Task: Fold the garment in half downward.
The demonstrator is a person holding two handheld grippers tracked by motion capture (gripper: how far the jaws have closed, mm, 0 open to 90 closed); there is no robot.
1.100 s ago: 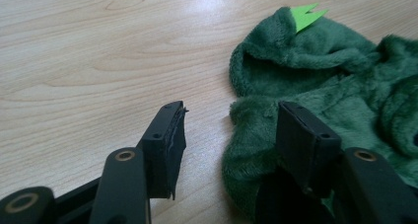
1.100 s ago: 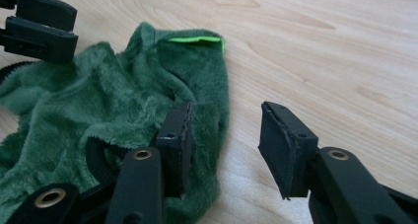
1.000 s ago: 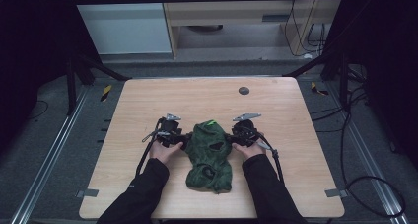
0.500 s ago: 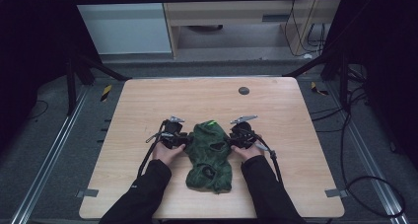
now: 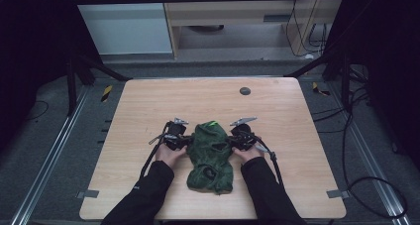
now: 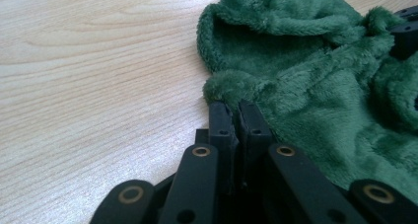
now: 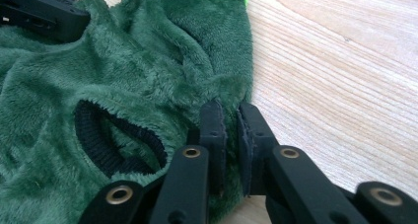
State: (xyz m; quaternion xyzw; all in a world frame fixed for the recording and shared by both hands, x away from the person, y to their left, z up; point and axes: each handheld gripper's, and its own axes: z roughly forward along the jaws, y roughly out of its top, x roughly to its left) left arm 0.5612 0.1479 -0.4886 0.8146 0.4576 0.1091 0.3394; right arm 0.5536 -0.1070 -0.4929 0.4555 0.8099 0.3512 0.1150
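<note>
Both grippers have drawn slightly toward the table's [image 5: 148, 106] near edge, dragging the fleece [image 5: 210, 155] along. Left gripper [image 6: 230, 116] and right gripper [image 7: 229, 116] each clamp a thin side fold; tugging harder could slip it free.

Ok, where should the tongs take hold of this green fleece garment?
Grip the green fleece garment at its two side edges near the far end, each from its own side. The left tongs and right tongs already pinch those thin hems, where the fabric lies flat on the table.
</note>
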